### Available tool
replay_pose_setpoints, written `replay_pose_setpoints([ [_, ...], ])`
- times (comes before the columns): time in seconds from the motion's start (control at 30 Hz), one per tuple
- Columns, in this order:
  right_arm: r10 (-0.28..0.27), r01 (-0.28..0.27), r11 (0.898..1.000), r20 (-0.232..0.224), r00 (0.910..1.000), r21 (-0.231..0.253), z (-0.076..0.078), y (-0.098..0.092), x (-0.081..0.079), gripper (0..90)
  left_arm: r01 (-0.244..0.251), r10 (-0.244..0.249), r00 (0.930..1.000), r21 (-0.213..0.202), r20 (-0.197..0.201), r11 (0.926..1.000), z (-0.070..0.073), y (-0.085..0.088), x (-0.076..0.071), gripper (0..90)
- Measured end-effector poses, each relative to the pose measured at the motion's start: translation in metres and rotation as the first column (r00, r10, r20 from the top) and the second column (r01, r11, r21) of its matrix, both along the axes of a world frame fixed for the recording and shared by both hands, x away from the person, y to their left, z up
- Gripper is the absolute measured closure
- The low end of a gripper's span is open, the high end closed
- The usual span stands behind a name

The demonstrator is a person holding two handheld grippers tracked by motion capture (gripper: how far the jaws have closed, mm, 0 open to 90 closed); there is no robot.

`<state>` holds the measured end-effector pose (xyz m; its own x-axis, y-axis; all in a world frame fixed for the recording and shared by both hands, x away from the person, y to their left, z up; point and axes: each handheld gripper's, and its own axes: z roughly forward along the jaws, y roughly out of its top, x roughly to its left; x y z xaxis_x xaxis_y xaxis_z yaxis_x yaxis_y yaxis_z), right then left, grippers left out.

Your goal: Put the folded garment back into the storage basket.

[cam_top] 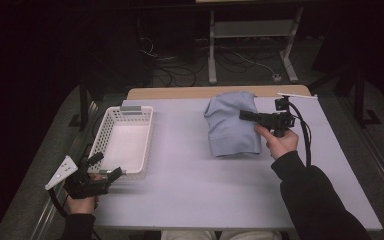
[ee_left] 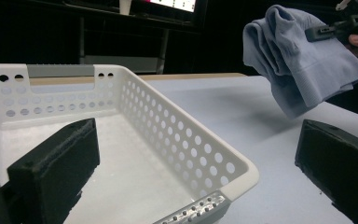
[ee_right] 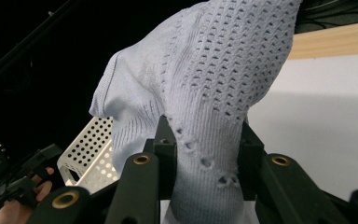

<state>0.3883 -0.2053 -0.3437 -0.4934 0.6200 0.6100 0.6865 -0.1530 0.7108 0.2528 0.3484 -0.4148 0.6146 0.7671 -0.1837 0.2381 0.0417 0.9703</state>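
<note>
Here, right tongs pinch a blue knit garment, no label legible.

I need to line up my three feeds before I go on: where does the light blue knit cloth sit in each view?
High view: the cloth is right of centre, pinched by the right gripper.
Left gripper view: the cloth hangs at upper right, off the table.
Right gripper view: the cloth rises from between the jaws at centre.
Shared landmark: the white basket.
</note>
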Motion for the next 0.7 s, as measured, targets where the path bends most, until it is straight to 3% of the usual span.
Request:
replay_pose_setpoints([
  [0.7, 0.014, -0.014, 1.0, 0.048, 0.9987, 0.0, 0.028, 0.02, 0.012, 68.4, -0.003, 0.003, 1.0, -0.008, 0.0, 1.0, 0.0, 0.0, 0.0, 0.0],
])
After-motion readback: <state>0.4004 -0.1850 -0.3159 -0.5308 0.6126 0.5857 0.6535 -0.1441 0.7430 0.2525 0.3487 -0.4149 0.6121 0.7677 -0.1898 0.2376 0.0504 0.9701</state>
